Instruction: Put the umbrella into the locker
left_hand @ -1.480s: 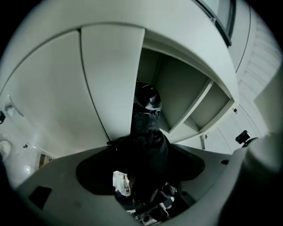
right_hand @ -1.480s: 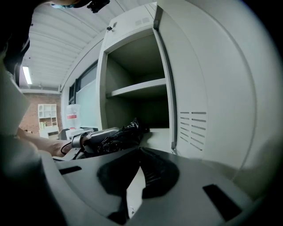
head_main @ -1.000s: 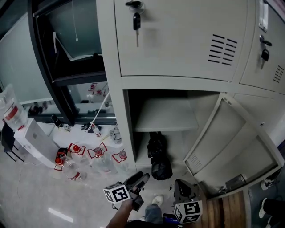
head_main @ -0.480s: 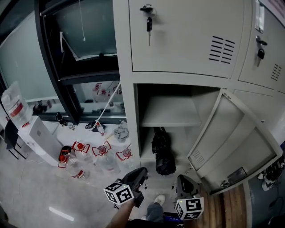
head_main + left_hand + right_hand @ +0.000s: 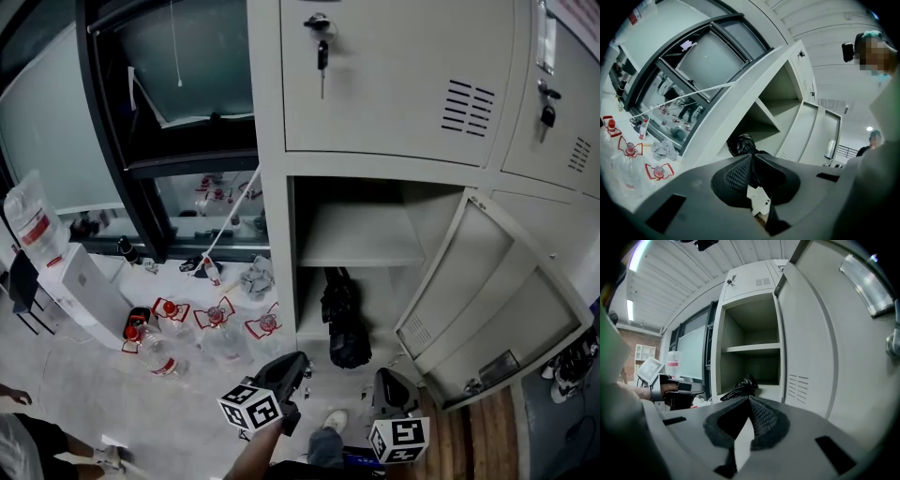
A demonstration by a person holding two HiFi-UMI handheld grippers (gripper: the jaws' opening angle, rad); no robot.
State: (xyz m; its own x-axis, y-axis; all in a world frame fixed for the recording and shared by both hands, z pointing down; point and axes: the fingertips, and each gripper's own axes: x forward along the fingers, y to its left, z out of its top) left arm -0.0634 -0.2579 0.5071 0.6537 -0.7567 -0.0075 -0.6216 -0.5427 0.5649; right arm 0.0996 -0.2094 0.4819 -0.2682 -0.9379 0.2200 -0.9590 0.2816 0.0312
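Observation:
The black folded umbrella (image 5: 342,319) lies in the lower compartment of the open locker (image 5: 361,239), its lower end hanging over the front lip; it also shows in the left gripper view (image 5: 742,143) and the right gripper view (image 5: 740,387). My left gripper (image 5: 296,363) hovers low in front of the locker, shut and empty, clear of the umbrella. My right gripper (image 5: 384,377) is beside it to the right, also shut on nothing. The locker door (image 5: 487,309) stands swung open to the right.
Several water bottles with red labels (image 5: 211,323) stand on the floor left of the locker, by a white box (image 5: 80,291). A person's arm and leg (image 5: 37,445) show at the lower left corner. The upper door has a key (image 5: 322,47) hanging in it.
The head view has shifted a little, so the locker sits further right in frame. A person has come into the lower left corner. Both grippers stay shut and hardly moved.

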